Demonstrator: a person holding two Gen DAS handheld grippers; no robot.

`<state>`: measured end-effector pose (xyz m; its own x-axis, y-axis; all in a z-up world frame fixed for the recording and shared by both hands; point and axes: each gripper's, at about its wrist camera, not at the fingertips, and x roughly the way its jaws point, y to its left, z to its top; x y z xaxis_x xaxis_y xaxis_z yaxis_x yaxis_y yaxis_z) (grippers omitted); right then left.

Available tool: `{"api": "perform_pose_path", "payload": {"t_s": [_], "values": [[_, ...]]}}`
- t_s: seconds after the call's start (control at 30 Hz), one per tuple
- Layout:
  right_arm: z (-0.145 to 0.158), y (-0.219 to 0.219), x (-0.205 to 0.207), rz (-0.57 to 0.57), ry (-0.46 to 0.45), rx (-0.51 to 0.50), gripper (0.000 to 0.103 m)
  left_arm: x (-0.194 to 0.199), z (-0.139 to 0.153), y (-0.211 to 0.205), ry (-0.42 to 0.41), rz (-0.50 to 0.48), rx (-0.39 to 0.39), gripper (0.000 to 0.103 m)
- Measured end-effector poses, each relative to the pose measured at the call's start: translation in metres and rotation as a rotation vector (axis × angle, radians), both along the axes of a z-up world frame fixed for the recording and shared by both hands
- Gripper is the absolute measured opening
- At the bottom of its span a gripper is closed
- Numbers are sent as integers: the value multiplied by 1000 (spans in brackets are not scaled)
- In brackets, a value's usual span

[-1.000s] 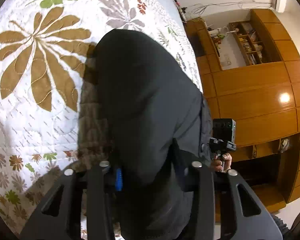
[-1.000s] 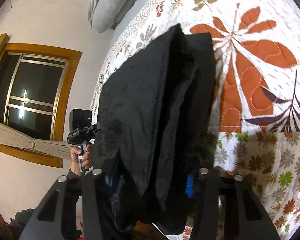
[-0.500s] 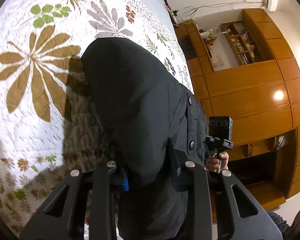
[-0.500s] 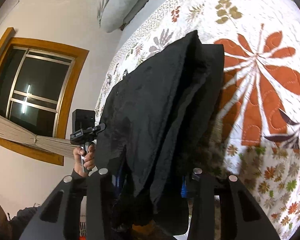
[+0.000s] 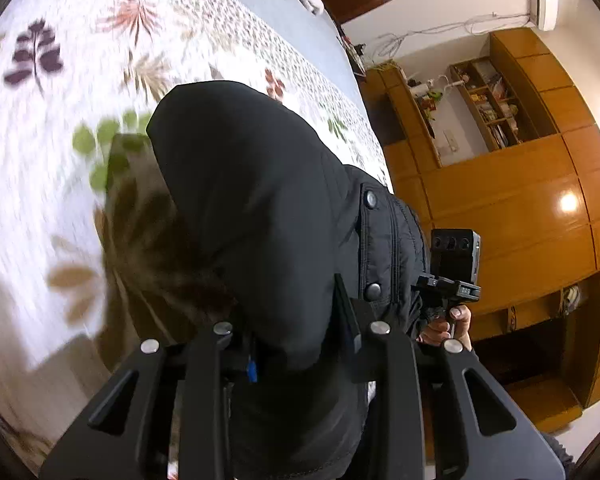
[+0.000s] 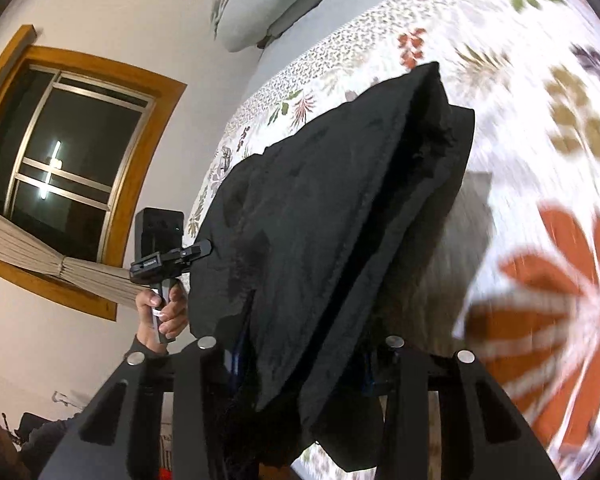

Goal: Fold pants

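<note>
A: What does each gripper hold?
B: The left gripper [image 5: 300, 344] has its jaws clamped on one end of the black pants [image 5: 260, 216]; the right gripper [image 6: 300, 364] has its jaws clamped on the other end, where folded layers [image 6: 340, 220] bunch.
A: Where are the pants?
B: Stretched between both grippers, sagging above the floral quilt [image 5: 60, 160] on the bed.
A: And the background?
B: A wooden wardrobe [image 5: 520, 200] on one side, a window [image 6: 60, 152] and grey pillow [image 6: 268, 4] on the other.
</note>
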<state>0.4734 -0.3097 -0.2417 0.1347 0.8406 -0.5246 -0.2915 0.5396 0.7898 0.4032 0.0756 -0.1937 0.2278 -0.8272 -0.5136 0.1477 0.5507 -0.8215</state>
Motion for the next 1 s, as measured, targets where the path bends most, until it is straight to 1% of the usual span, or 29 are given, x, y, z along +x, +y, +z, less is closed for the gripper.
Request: {"api": "perform_pose_path", "payload": {"t_s": [0.17, 0.3, 0.43, 0.6, 0.67, 0.77, 0.83, 0.87, 0.9, 0.93, 0.97, 1.0], "values": [[7, 18, 43, 8, -14, -16, 42, 42, 0, 17, 7, 27, 21, 28], [4, 26, 62, 11, -6, -32, 42, 65, -5, 24, 22, 29, 43, 28], [-2, 27, 72, 14, 2, -32, 42, 88, -15, 35, 37, 38, 58, 28], [-3, 28, 86, 9, -1, -20, 42, 102, -25, 40, 52, 43, 65, 28], [-9, 25, 92, 0, 13, -22, 42, 104, -33, 42, 66, 43, 80, 28], [-21, 20, 100, -11, 38, -29, 42, 104, -44, 45, 84, 50, 74, 30], [-34, 13, 104, -21, 63, -22, 42, 102, -49, 45, 87, 50, 78, 35], [-41, 10, 105, -27, 74, -22, 44, 102, -53, 44, 92, 53, 81, 36], [-48, 7, 105, -34, 88, -20, 46, 100, -56, 43, 96, 57, 83, 40], [-51, 6, 106, -39, 100, -14, 54, 99, -58, 43, 98, 66, 86, 46], [-57, 4, 106, -49, 111, -16, 61, 97, -60, 44, 98, 77, 87, 49], [-58, 2, 108, -58, 110, -14, 61, 96, -59, 45, 92, 86, 88, 53]]}}
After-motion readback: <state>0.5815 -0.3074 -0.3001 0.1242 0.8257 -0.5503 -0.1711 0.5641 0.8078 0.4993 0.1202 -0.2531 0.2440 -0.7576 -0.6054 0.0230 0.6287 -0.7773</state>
